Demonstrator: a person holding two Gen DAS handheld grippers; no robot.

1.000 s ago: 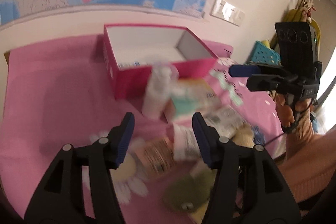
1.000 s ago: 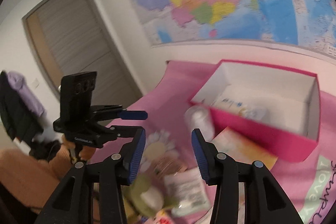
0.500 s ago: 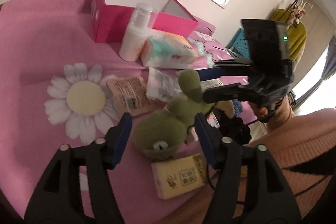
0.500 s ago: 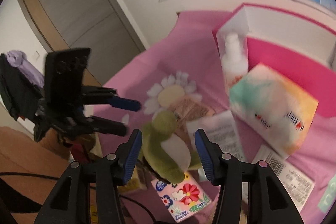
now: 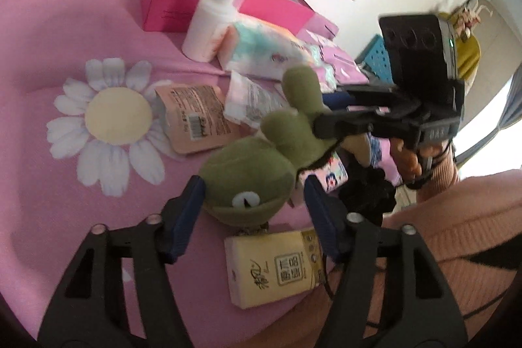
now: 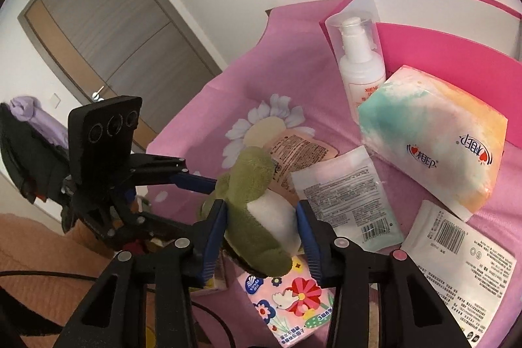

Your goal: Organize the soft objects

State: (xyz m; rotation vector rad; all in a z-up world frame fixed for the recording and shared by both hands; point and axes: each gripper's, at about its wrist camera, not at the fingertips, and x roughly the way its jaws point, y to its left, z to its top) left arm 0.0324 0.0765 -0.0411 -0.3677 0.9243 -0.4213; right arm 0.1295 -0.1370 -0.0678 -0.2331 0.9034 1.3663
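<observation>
Left wrist view is showing the left gripper (image 5: 253,206) with its blue pads closing in on the head of a soft green plush frog with a white belly (image 5: 251,181), squeezing it from both sides. Right wrist view is showing the right gripper (image 6: 261,229) likewise narrowing its jaws, pressing on the frog's body (image 6: 257,217). Just below the left gripper's fingers a yellow tissue pack (image 5: 274,269) is lying on the pink cloth (image 5: 49,38). Well ahead of both grippers an open pink cardboard box (image 6: 440,54) is sitting, a white pump bottle (image 6: 359,61) touching its front.
</observation>
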